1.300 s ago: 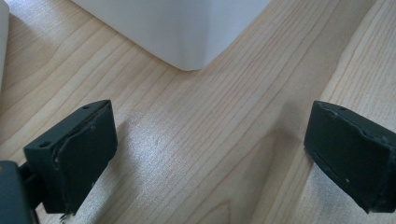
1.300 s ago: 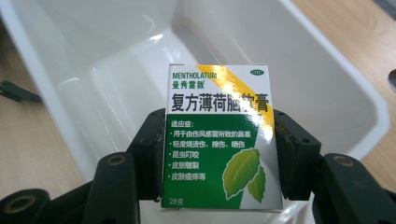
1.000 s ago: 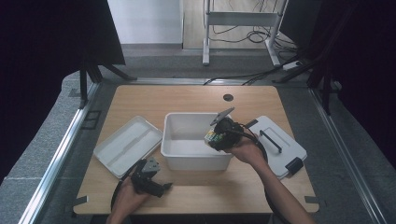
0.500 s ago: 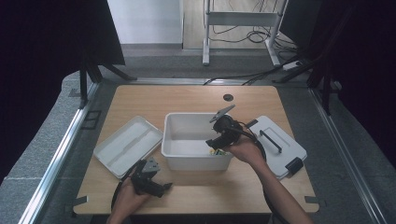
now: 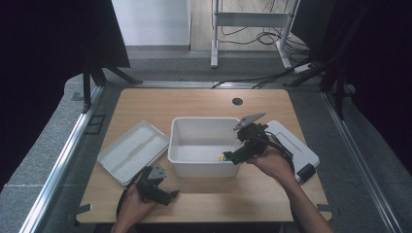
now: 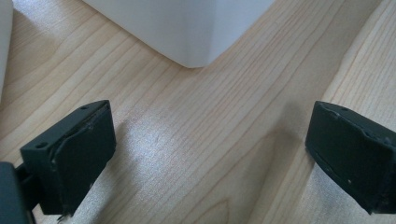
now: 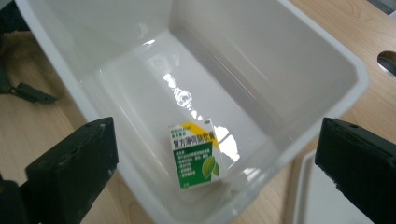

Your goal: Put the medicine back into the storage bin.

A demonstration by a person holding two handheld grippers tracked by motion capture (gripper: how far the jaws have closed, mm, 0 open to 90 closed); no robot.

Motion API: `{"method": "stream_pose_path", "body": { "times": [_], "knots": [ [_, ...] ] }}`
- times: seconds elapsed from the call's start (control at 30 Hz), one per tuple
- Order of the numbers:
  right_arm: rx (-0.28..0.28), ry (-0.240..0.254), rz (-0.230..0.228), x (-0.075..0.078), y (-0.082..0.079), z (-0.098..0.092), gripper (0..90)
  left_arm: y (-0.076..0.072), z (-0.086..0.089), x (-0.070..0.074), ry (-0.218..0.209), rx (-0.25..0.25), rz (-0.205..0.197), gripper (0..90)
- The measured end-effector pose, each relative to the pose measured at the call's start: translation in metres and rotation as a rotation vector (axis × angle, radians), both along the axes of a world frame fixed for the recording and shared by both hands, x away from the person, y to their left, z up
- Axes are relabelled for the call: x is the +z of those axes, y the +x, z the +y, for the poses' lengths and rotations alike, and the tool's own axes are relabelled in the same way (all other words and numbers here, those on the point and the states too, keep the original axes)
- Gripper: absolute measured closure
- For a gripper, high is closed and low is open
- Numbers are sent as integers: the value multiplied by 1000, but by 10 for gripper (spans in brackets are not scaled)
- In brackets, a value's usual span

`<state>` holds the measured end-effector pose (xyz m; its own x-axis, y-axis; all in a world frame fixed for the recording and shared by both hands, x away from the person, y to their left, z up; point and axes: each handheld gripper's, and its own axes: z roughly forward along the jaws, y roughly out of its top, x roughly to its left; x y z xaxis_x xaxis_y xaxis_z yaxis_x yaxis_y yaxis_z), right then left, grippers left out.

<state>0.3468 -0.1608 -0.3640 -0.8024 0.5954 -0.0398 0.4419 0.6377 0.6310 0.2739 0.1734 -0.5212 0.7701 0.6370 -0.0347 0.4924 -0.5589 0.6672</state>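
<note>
**Box in the tub, both sets of fingers wide**

My right gripper hangs over the near right corner of the white tub, tilted down into it. Its fingers stand wide apart and hold nothing. Between them, in the right gripper view, a small box with a white, yellow and green label lies on the tub's floor, close against the wall nearest me. In the high view a bit of yellow shows at that same spot, just left of the fingertips. My right hand grips the tool from the near right side of the tub.

My left gripper rests low near the surface's near edge, left of the middle, with my left hand behind it. Its fingers are also spread wide and empty, with bare wood grain between them. In the left gripper view a rounded corner of the tub sits just beyond them.

The tub stands about the middle of the surface. A white lid lies flat toward the left edge, just beside the tub. Another flat white lid lies toward the right edge, partly behind my right hand, with a small dark block at its near corner. A round hole sits in the surface near the far edge.
</note>
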Motion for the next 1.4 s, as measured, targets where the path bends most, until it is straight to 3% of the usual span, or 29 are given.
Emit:
{"method": "stream_pose_path", "body": {
  "times": [0.2, 0.5, 0.73, 1.07, 1.4],
  "knots": [
    [-16, 17, -27, -6, -14, -20, 0, 0, 0, 0, 2, 0, 3, 7],
    [-32, 56, -46, -31, -30, -43, 0, 0, -1, -1, 2, 5, 1, 0],
    [-44, 72, -65, -61, -38, -49, 0, 0, -1, -1, 2, 5, 2, 0],
    [-88, 103, -46, -112, -44, -57, 0, 0, -1, 0, 4, 7, 3, 0],
    [-143, 139, -25, -148, -50, -69, 0, 0, -1, 0, 4, 7, 2, 0]
  ]
}}
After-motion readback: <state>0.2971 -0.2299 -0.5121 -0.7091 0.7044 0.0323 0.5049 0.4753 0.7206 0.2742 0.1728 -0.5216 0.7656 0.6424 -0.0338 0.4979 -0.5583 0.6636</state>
